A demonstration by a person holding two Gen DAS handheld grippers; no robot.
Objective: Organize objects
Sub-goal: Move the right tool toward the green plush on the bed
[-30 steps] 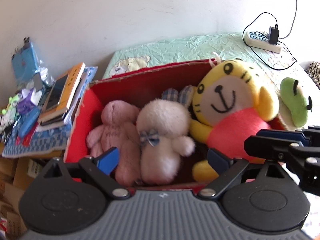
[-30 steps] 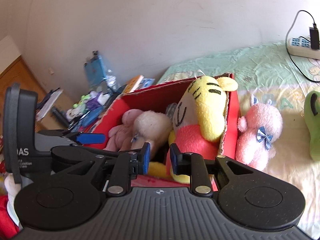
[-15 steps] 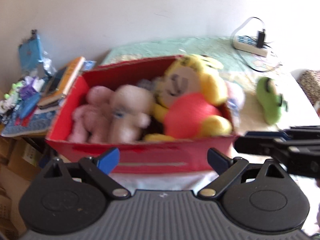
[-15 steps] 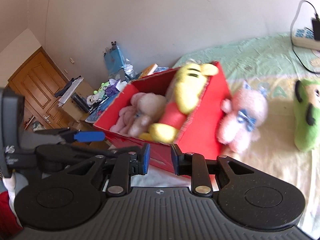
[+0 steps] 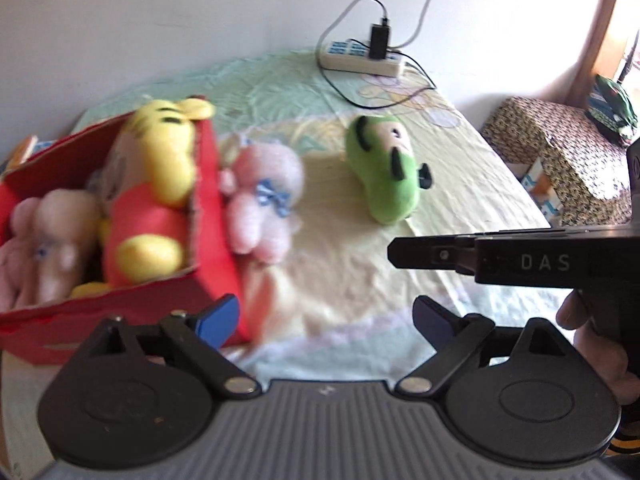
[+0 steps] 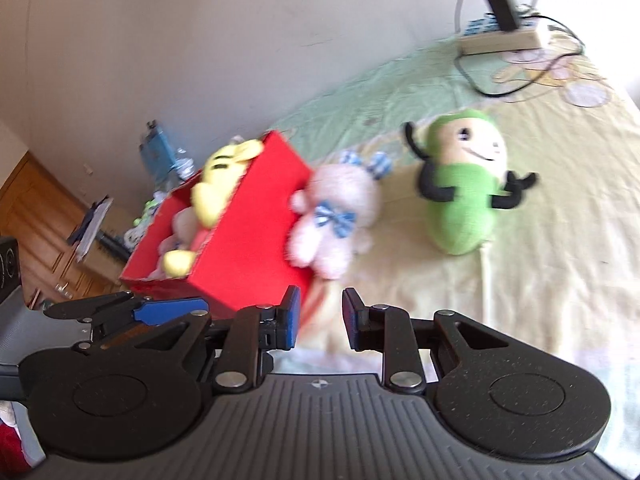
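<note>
A red box [image 5: 216, 280] [image 6: 248, 240] stands on the bed and holds a yellow tiger plush [image 5: 160, 168] [image 6: 218, 176] and pale pink plushes [image 5: 48, 240]. A pink bunny plush with a blue bow [image 5: 260, 196] [image 6: 336, 216] leans against the box's outer side. A green plush [image 5: 386, 168] [image 6: 464, 192] lies on the sheet to its right. My left gripper [image 5: 324, 318] is open and empty, in front of the box corner. My right gripper [image 6: 318, 318] has a narrow gap and holds nothing; it shows in the left wrist view [image 5: 500, 256] at the right.
A power strip with a charger and cables [image 5: 364, 54] [image 6: 500, 36] lies at the far end of the bed by the wall. A patterned box [image 5: 556, 148] stands beside the bed on the right. Clutter [image 6: 160, 156] and a wooden door [image 6: 36, 208] are at the left.
Both grippers have pulled back from the red box and swung right. The bunny and green plush are now in front of them. Neither jaw opening has changed.
</note>
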